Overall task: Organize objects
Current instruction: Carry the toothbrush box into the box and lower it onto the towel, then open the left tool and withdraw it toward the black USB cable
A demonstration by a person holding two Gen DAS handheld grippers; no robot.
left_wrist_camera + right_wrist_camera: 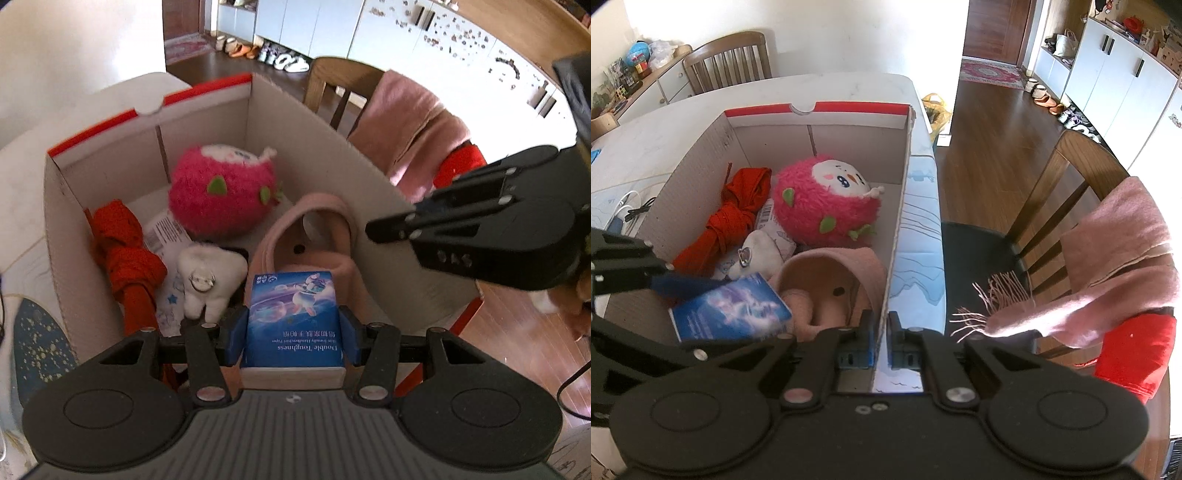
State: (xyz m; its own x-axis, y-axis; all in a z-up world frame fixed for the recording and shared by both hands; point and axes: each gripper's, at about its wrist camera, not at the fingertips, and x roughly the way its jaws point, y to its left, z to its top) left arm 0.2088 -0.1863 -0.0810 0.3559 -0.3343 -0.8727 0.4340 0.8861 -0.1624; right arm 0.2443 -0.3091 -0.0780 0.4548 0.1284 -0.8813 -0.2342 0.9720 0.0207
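I have the cardboard box [903, 206] on the white table [683, 110] as my landmark, and everything else I place against it. Outside its right wall stands a wooden chair [1067, 177] with a pink scarf [1119, 251] draped over its back, well apart from the box. Inside, against the far wall, sits the biggest item, a pink fluffy plush [827, 206]. To its left along the box's left wall lies a knotted red cloth bundle [735, 218]. In the near right corner of the box a pink slipper [831, 280] takes up the floor, and it lies directly below the load I am carrying. Between the slipper and the red bundle sits a small white tooth-shaped plush [210, 273], resting on a printed plastic packet [162, 229]. My left gripper [293, 332] is clamped on a blue tissue pack [293, 314], held over the box's near end above the slipper. My right gripper [882, 341] is pinched narrow on the box's right wall at its near end.
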